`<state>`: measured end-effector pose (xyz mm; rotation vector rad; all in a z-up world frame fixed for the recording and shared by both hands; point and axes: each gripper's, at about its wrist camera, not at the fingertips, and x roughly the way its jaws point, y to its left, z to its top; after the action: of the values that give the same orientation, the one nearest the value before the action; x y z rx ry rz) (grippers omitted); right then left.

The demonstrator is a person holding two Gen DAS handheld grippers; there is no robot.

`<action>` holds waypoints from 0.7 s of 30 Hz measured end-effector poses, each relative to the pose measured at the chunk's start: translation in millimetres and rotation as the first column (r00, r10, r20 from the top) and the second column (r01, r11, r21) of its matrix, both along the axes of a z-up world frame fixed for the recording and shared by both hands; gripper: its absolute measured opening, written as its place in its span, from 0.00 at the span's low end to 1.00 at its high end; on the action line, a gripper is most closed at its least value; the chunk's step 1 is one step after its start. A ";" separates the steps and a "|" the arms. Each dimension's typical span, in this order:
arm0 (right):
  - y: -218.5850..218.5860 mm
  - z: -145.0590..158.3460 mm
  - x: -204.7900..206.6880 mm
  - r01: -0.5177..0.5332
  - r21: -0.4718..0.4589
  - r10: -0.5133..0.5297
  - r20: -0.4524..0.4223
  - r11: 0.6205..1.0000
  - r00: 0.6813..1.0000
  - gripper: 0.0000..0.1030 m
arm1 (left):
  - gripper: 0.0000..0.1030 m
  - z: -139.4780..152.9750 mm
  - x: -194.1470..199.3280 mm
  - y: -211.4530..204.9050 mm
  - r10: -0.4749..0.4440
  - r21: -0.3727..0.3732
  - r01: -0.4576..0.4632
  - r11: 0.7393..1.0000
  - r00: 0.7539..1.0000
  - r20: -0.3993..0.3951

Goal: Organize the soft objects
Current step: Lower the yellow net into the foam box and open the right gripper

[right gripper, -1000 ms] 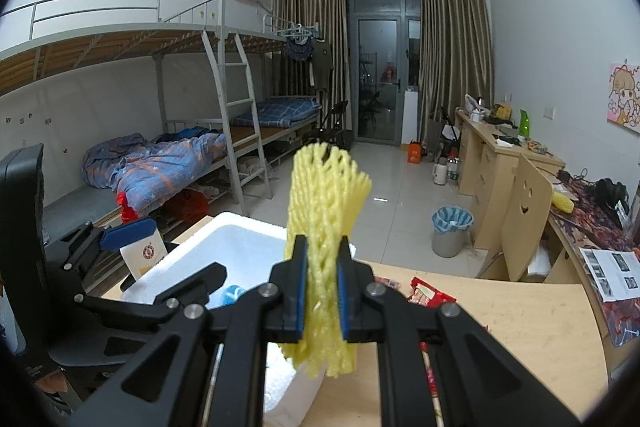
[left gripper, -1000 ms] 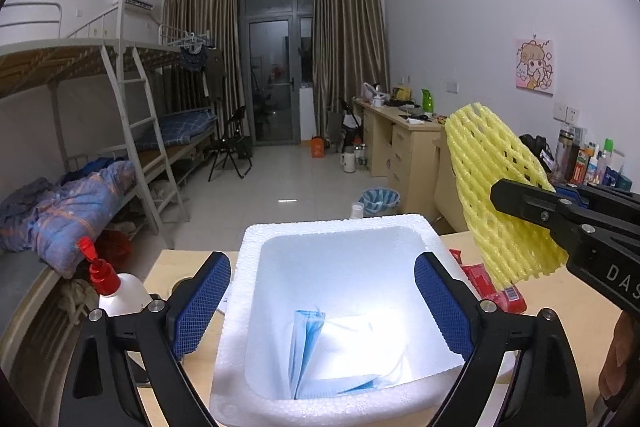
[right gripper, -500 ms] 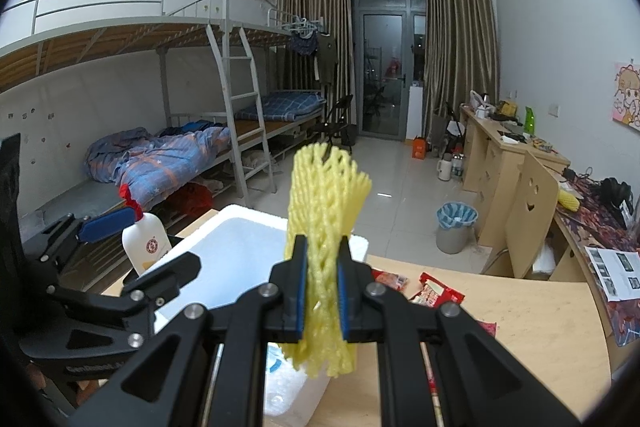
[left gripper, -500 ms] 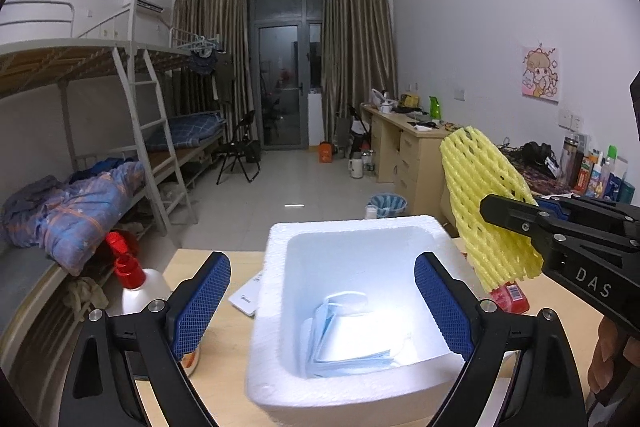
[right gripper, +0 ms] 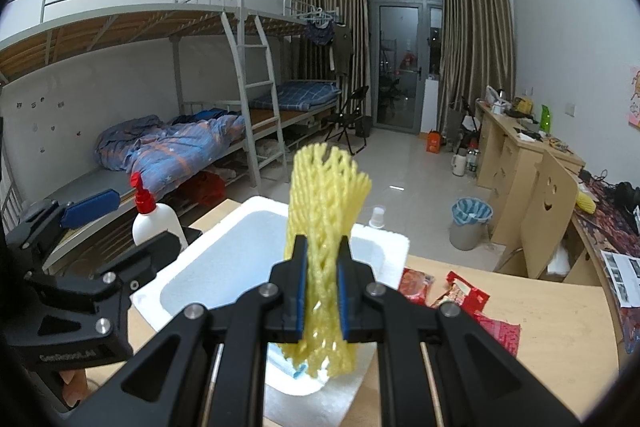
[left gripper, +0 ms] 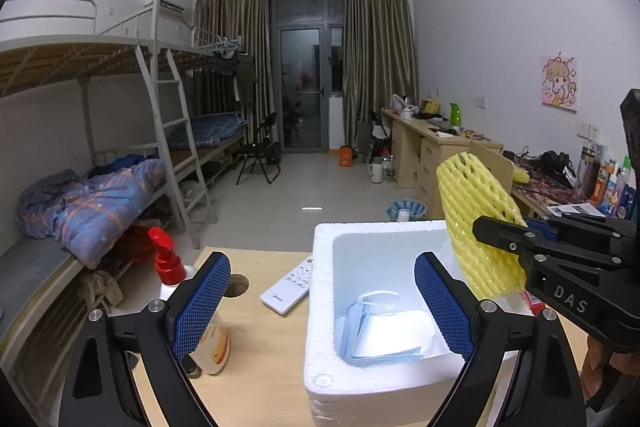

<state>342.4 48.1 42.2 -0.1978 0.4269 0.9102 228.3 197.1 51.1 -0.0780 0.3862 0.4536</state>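
A white foam box (left gripper: 320, 327) (right gripper: 256, 215) sits on the wooden desk with blue face masks (left gripper: 372, 331) lying inside. My right gripper (right gripper: 322, 291) is shut on a yellow foam fruit net (right gripper: 324, 227) and holds it upright above the box's right side; the net also shows in the left wrist view (left gripper: 476, 223). My left gripper (left gripper: 322, 307) is open and empty, in front of the box, its blue pads (left gripper: 200, 303) to either side of the box's left part.
A white bottle with a red pump (left gripper: 168, 267) (right gripper: 154, 219) stands left of the box. A white remote (left gripper: 286, 289) lies beside the box. Red snack packets (right gripper: 460, 291) lie on the desk (right gripper: 540, 347) to the right.
Both grippers have drawn back and to the left from the box; more of the desk, the bottle and the remote now show. The net is still held above the box.
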 end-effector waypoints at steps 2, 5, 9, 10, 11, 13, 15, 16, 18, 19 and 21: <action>1.4 -0.3 0.5 -0.002 -0.002 0.002 -0.003 1.000 1.000 0.15 | 0.91 0.5 -0.8 1.1 0.000 -0.002 0.000 1.000 1.000 0.001; 3.0 0.1 0.7 0.001 -0.003 -0.001 0.000 1.000 1.000 0.15 | 0.91 0.9 -0.8 2.7 0.001 -0.005 -0.001 1.000 1.000 -0.001; 5.9 -2.1 1.0 -0.002 -0.009 0.002 -0.006 1.000 1.000 0.15 | 0.91 1.1 -1.6 4.2 0.006 -0.006 -0.006 1.000 1.000 0.005; 6.3 -3.5 1.6 -0.003 -0.010 0.003 -0.007 1.000 1.000 0.15 | 0.91 1.3 -2.3 4.5 0.008 -0.005 -0.008 1.000 1.000 0.005; 7.8 -4.7 1.8 -0.006 -0.012 0.006 -0.011 1.000 1.000 0.15 | 0.91 1.6 -2.8 4.8 0.010 -0.004 -0.010 1.000 1.000 0.006; 9.3 -5.3 3.5 -0.011 -0.016 0.010 -0.015 1.000 1.000 0.15 | 0.91 2.0 -3.6 5.7 0.014 -0.002 -0.014 1.000 1.000 0.006; 9.2 -6.4 4.2 -0.012 -0.019 0.012 -0.016 1.000 1.000 0.15 | 0.91 1.9 -4.8 6.7 0.020 -0.003 -0.020 1.000 1.000 0.008; 9.6 -6.4 4.1 -0.012 -0.018 0.012 -0.015 1.000 1.000 0.15 | 0.91 2.2 -5.3 7.1 0.021 -0.003 -0.021 1.000 1.000 0.008; 11.1 -6.7 4.1 -0.014 -0.020 0.013 -0.010 1.000 1.000 0.15 | 0.91 2.5 -6.3 7.8 0.031 -0.005 -0.031 0.999 0.999 0.013; 11.9 -6.8 4.7 -0.013 -0.020 0.013 -0.007 1.000 1.000 0.15 | 0.91 2.8 -7.8 9.0 0.040 -0.010 -0.040 0.999 0.999 0.020; 14.5 -8.0 4.1 -0.011 -0.033 0.011 0.002 0.999 1.000 0.16 | 0.91 3.8 -9.7 10.7 0.041 -0.015 -0.041 0.999 0.999 0.020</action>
<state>346.5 62.6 34.2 -0.2313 0.4392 0.9141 218.6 207.8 54.9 -0.1049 0.3688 0.4905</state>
